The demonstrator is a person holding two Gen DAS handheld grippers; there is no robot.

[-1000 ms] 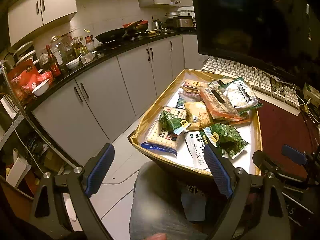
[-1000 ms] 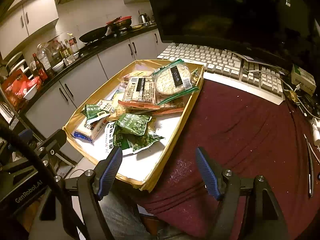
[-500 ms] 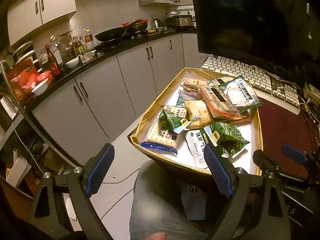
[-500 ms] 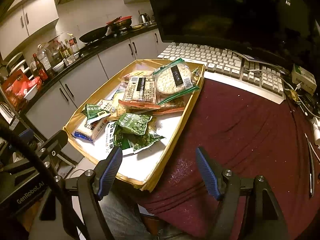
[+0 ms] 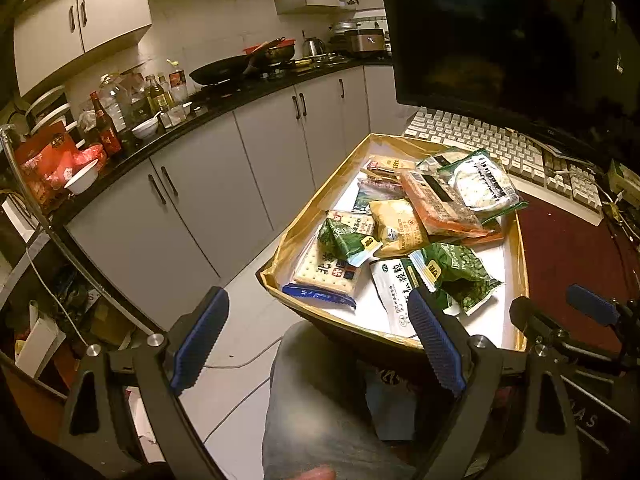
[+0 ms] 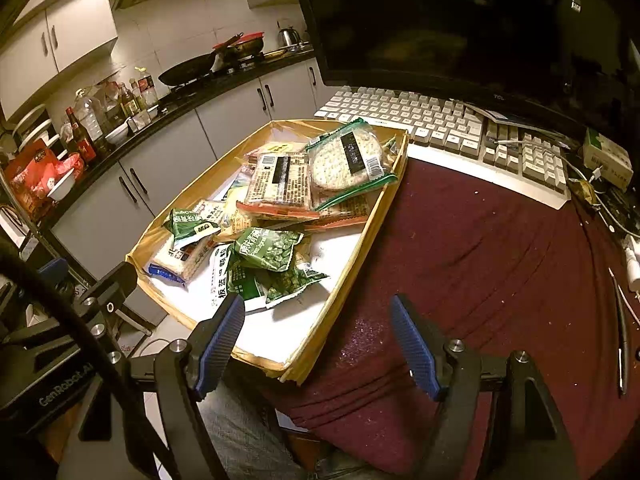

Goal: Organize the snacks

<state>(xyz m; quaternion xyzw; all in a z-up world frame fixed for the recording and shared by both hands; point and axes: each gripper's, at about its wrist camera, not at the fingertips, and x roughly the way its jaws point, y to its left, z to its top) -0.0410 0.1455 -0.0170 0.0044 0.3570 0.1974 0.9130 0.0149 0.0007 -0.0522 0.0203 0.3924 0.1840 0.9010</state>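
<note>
Right wrist view: the counter [image 6: 480,248], covered in a dark red cloth, spreads ahead of the right gripper [image 6: 318,344], whose blue-padded fingers [image 6: 412,346] stand wide apart, released, holding nothing. Beyond them a dark monitor [image 6: 460,20] rises over a pale keyboard [image 6: 440,124]. Ahead and to the left of the fingers lies a shallow gold-edged tray [image 6: 352,240], its near corner between the two pads and overhanging the counter's edge. The snacks [image 6: 280,216] are heaped inside it: a round cracker pack [image 6: 348,158] and a flat brown-printed pack [image 6: 280,180] at the far end, green pea bags [image 6: 268,248] nearest the left pad.

In the left wrist view the left gripper [image 5: 316,344] hangs off the counter over the person's knee [image 5: 320,392], fingers [image 5: 200,336] likewise spread and empty. The tray [image 5: 520,280] sits ahead and to the right; the right pad overlaps a white sachet [image 5: 394,292], and a blue-ended biscuit pack [image 5: 324,276] lies at the near left corner.
</note>
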